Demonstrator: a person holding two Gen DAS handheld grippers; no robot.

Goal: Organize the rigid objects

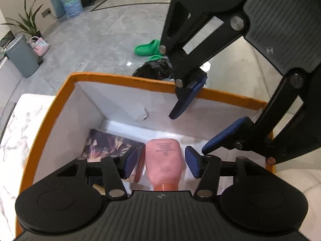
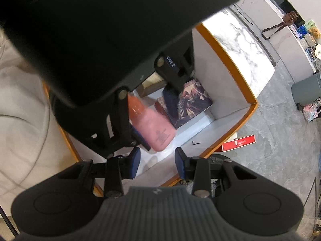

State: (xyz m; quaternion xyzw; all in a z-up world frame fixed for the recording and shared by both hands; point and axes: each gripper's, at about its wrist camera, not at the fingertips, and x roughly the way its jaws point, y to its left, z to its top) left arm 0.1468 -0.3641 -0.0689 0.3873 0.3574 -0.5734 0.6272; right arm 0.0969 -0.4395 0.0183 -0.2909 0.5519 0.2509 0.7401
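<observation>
Grey marble floor tiles [image 1: 104,32] spread out behind the white marbled worktop [image 1: 18,124], and on that worktop sits my orange-edged box [image 1: 120,78] with white inner walls. Down inside it lies a pink bottle [image 1: 163,158], its orange cap end toward me in the left wrist view, resting on the pale box floor. Just beside it, on its left in that view, lies a flat box with dark flame-like artwork [image 1: 108,144].

My left fingers [image 1: 161,161] point steeply down into the box and stand apart on either side of the pink bottle; I see a gap between each blue pad and the bottle, so I am not gripping it. My right fingers [image 2: 157,160] hover near the box's rim with their blue pads parted and nothing between them; in the left wrist view they hang over the far wall.

Out on the floor I can see green clogs [image 1: 149,48], a grey bin [image 1: 22,56], a water jug [image 1: 72,4] and a potted plant [image 1: 28,22].
</observation>
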